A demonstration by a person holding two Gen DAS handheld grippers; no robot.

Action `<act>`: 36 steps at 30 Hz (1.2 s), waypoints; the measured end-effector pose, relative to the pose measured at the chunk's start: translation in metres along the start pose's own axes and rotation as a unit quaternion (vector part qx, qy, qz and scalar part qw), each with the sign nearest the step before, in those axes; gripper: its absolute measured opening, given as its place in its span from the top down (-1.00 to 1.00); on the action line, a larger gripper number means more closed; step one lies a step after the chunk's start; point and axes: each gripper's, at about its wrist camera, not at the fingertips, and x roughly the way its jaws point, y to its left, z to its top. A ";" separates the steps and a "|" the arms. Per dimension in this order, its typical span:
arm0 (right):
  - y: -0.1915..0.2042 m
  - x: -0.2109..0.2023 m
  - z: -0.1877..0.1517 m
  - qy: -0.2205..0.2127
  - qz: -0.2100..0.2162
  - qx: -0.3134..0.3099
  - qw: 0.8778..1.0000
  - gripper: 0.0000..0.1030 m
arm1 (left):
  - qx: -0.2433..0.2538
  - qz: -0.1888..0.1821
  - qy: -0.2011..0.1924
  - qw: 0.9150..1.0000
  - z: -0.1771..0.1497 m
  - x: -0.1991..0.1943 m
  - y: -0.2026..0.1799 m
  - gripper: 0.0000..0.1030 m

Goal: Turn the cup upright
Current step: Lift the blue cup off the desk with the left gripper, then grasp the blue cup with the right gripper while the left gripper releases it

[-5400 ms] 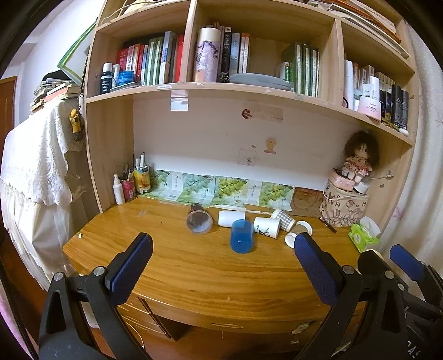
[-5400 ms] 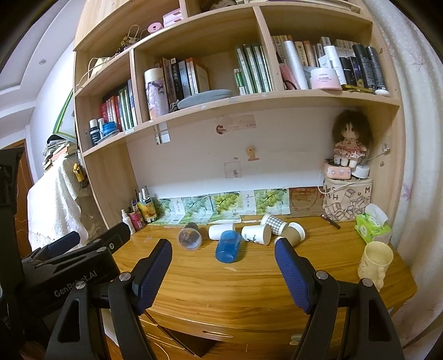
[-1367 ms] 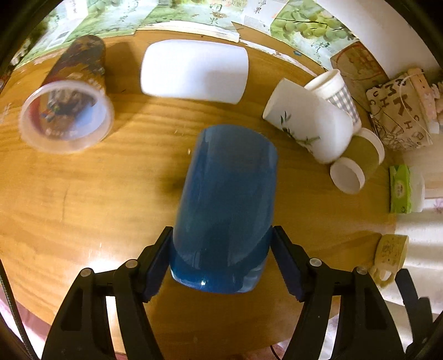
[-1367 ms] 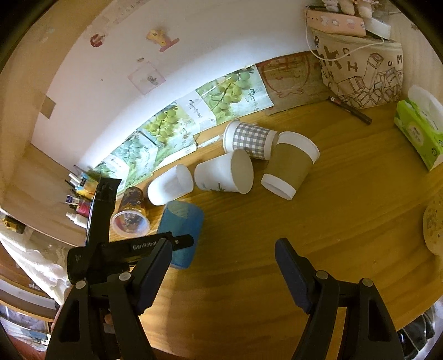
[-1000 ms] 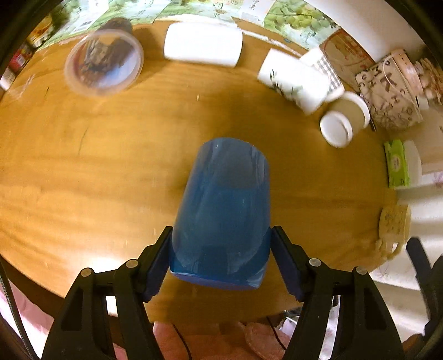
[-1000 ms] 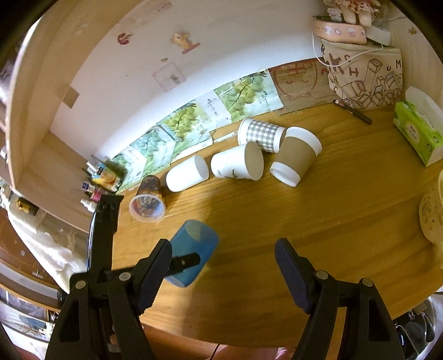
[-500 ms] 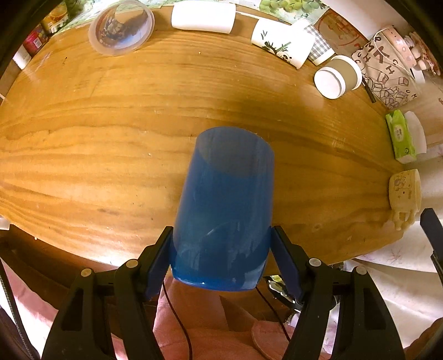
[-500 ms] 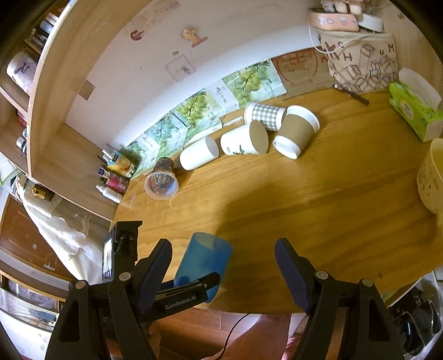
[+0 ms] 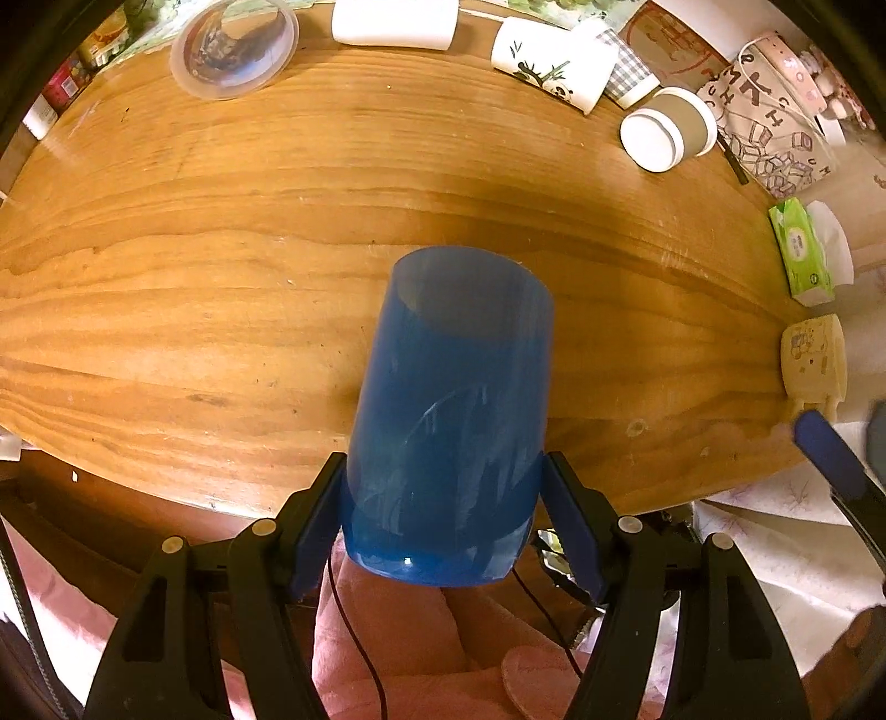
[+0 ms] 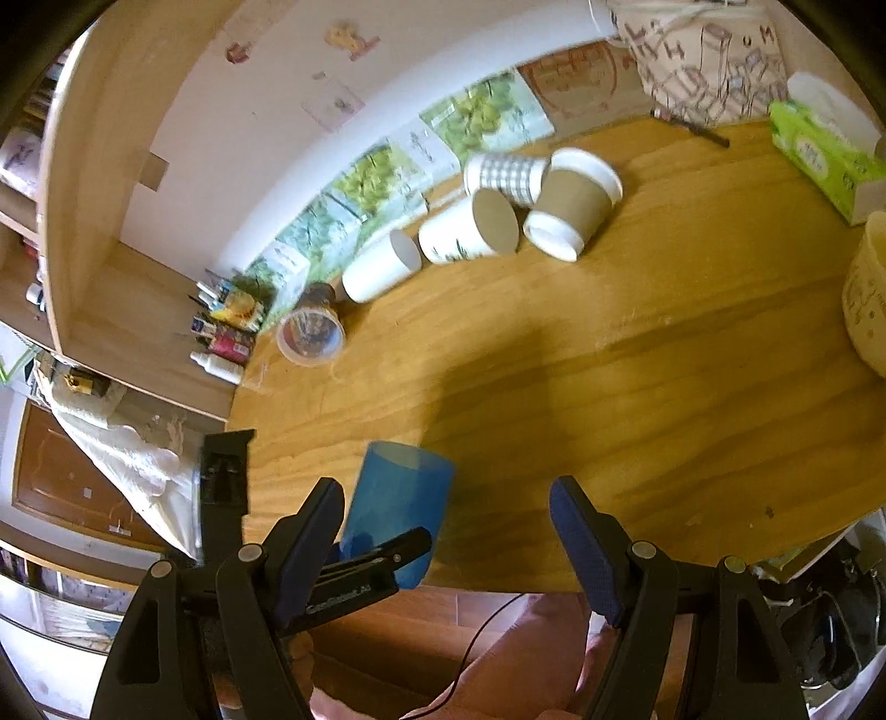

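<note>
The blue cup [image 9: 451, 421] is in the air above the front edge of the desk [image 9: 221, 266], clamped near its closed base between the 2 fingers of the left gripper [image 9: 443, 529], 1 pad on each side wall. Its open rim points away from the gripper and down toward the wood, so the cup is tilted, neither lying flat nor standing. Holding it low on the body, by the base end, probably leaves the rim free and lets a wrist roll bring the mouth round to face up before it is set down; that turn looks only partly made.

In the right wrist view the same cup [image 10: 396, 507] sits at the front left part of the desk, over bare wood, likely chosen so there is room to stand it without knocking anything. The right gripper [image 10: 448, 540] holds nothing, its fingers spread wide, and hangs just beside the cup over the front edge, apparently kept out of the way.

Along the back edge, well apart from the cup, the other cups lie on their sides: a clear plastic cup [image 9: 232, 47], a white cup [image 9: 394, 23], a panda-print cup [image 9: 545, 69] and a brown-sleeved cup [image 9: 667, 130]. A cream mug [image 9: 814, 357] stands at the right edge.
</note>
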 end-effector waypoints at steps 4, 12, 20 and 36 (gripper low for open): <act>-0.003 0.022 0.003 0.035 0.009 0.004 0.999 -0.50 | 0.002 0.001 -0.006 1.000 -0.002 -0.002 0.001 -0.41; -0.007 0.055 0.009 0.088 0.023 0.029 0.995 -0.50 | 0.004 -0.013 -0.011 1.000 -0.010 -0.002 0.004 -0.42; -0.006 0.084 0.017 0.140 0.034 0.042 0.989 -0.50 | 0.022 -0.011 -0.040 0.999 -0.017 -0.014 0.005 -0.57; 0.010 0.130 0.008 0.213 0.065 0.070 0.972 -0.50 | 0.015 0.006 -0.050 0.999 -0.026 -0.026 0.026 -0.58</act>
